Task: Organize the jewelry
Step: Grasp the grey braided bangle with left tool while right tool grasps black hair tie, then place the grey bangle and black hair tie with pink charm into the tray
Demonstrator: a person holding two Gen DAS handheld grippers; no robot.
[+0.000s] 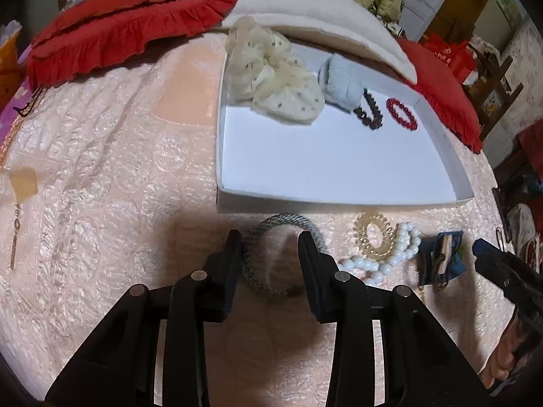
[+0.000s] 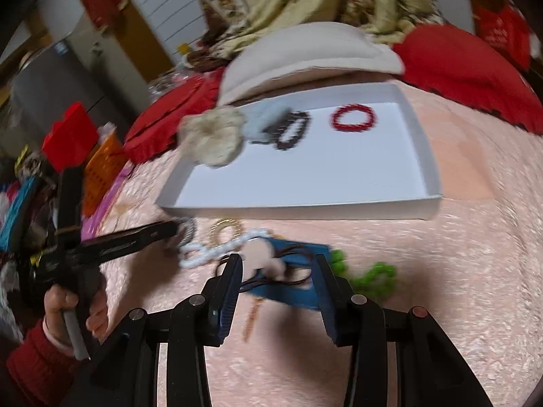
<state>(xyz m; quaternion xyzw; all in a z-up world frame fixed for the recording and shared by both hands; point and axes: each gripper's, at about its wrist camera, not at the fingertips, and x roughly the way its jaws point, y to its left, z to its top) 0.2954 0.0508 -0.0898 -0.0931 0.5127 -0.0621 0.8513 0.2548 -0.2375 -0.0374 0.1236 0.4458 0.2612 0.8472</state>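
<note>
both grippers angled down, jaws partly apart, nothing clamped. left gripper (image 1: 269,249) sits low near the bed surface. right gripper (image 2: 280,271) hovers beside it. left hand (image 2: 73,318) wraps the handle, red sleeve (image 2: 30,369) showing.

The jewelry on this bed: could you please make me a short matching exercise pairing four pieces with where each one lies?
Things:
1. red bead bracelet
2. grey woven ring
3. white pearl bracelet
4. green bead bracelet

Places:
A. between the left gripper's open fingers
B. inside the white tray
C. right of the blue card
D. beside the gold coil tie

Pairs: 1-B, 2-A, 3-D, 4-C
</note>
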